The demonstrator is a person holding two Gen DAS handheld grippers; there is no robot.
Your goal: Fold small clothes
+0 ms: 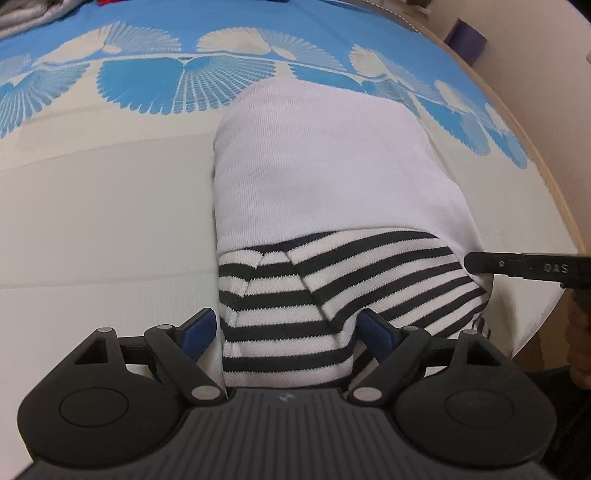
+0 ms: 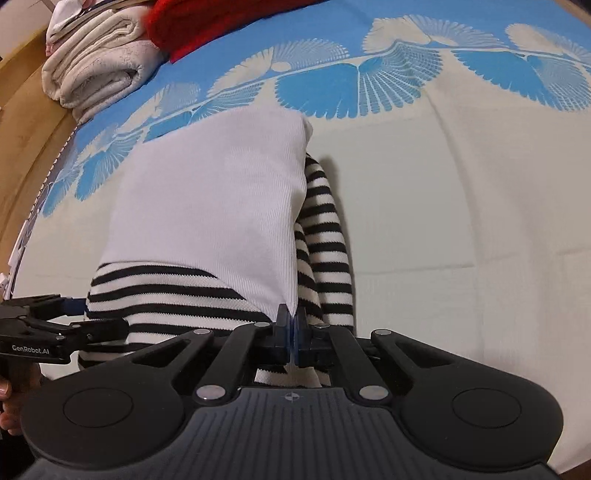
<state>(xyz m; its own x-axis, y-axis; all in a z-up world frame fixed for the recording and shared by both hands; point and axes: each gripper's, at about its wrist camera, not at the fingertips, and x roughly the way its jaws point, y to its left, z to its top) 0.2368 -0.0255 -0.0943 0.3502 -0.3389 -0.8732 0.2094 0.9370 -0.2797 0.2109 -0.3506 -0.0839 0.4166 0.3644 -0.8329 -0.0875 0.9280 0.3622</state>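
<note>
I had the garment (image 1: 325,192) lying on the cloth-covered table (image 1: 92,221), near its front edge. It was a small white piece w/ black-and-white striped parts; the white panel sat on top and the striped section (image 1: 332,288) spread out at the near end, right up against both tools. In the R wrist view a striped sleeve (image 2: 328,236) ran along the right side of the white panel, partly tucked under it.

My L gripper (image 1: 286,328) had its jaws apart, blue pads either side of the striped hem, fabric bunched between them but not pinched as far as I could see. My R gripper (image 2: 291,328) had its jaws pressed together on the near corner of the white panel, just where it met the stripes. From the L cam the R tool's finger (image 1: 524,267) came in from the right edge, touching the garment's side; from the R cam the L gripper (image 2: 62,325) sat at the left, at the striped edge.

Tablecloth was cream w/ a blue fan-pattern band (image 2: 369,77) across the far part. At the far left corner, well apart from the garment, a stack of folded whitish cloths (image 2: 96,66) and something red (image 2: 207,22) beside it. Wood table rim (image 1: 532,147) visible at the right in the L view.
</note>
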